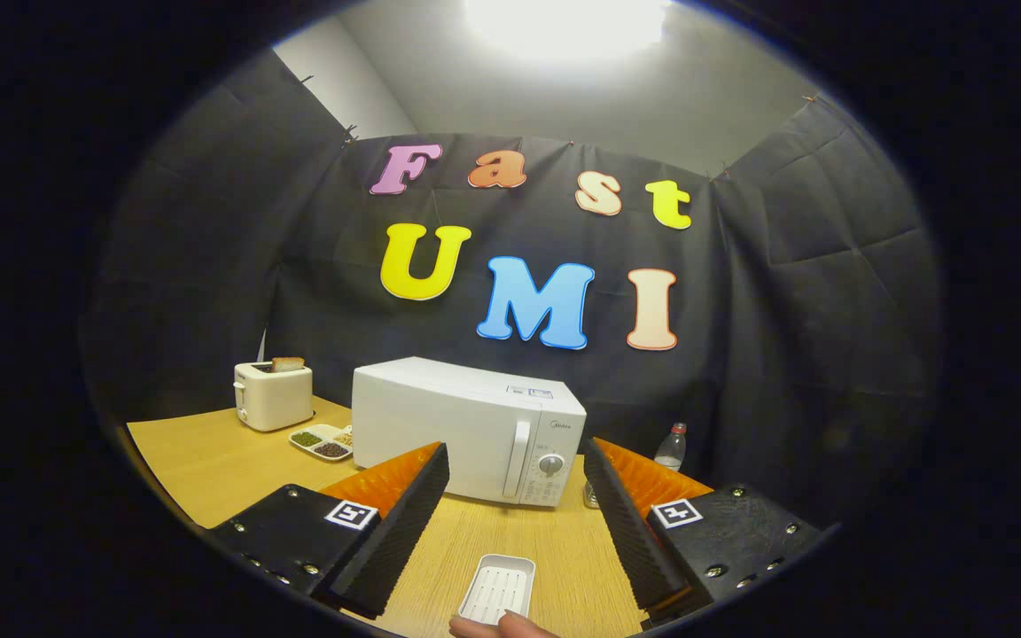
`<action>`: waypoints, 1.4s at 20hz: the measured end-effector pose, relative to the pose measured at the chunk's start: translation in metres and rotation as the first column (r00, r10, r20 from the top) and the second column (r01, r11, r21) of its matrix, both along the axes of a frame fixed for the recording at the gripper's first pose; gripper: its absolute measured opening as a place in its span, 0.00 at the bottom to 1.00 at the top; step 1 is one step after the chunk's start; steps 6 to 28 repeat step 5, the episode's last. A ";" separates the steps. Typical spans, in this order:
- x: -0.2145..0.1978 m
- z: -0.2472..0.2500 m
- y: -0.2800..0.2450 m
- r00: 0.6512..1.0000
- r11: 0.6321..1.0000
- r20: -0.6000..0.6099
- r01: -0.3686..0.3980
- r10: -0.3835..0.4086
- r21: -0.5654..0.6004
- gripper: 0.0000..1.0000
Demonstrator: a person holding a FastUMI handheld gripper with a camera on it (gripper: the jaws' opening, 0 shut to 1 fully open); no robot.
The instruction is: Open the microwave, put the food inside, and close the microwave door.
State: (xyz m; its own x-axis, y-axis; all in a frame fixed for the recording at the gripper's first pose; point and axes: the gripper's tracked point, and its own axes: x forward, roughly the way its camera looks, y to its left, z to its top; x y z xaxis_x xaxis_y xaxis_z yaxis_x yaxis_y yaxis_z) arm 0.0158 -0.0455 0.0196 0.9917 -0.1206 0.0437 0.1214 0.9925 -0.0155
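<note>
Tool [515, 518] fingers spread wide, gripping nothing, above the wooden surface [209, 461]. Microwave [466, 430] shut, beyond the fingers, handle & dial on its right; long axis runs left-right, front angled toward the tool. White tray [497, 589] lies between the fingers, long axis pointing at the microwave, a fingertip [502, 627] at its near edge. Bare surface btwn tray & door.

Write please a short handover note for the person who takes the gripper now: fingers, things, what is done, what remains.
Gripper: open, holding nothing, fingers spread above the table.
Microwave: door shut, standing beyond the fingers.
White tray: on the table between the fingers, close in front; a hand touches its near edge. Whether food lies in it, I cannot tell.
Done: nothing yet.
Left: open the door by its handle, put the food inside, close the door.
</note>
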 end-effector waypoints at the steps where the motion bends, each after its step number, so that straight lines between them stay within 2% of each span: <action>1: 0.000 0.001 0.007 1.000 1.000 0.018 -0.012 0.012 0.017 0.97; 4: -0.002 0.006 0.014 0.998 0.997 0.041 -0.049 0.047 0.054 0.96; 28: -0.003 0.007 0.012 0.998 0.997 0.046 -0.049 0.046 0.056 0.97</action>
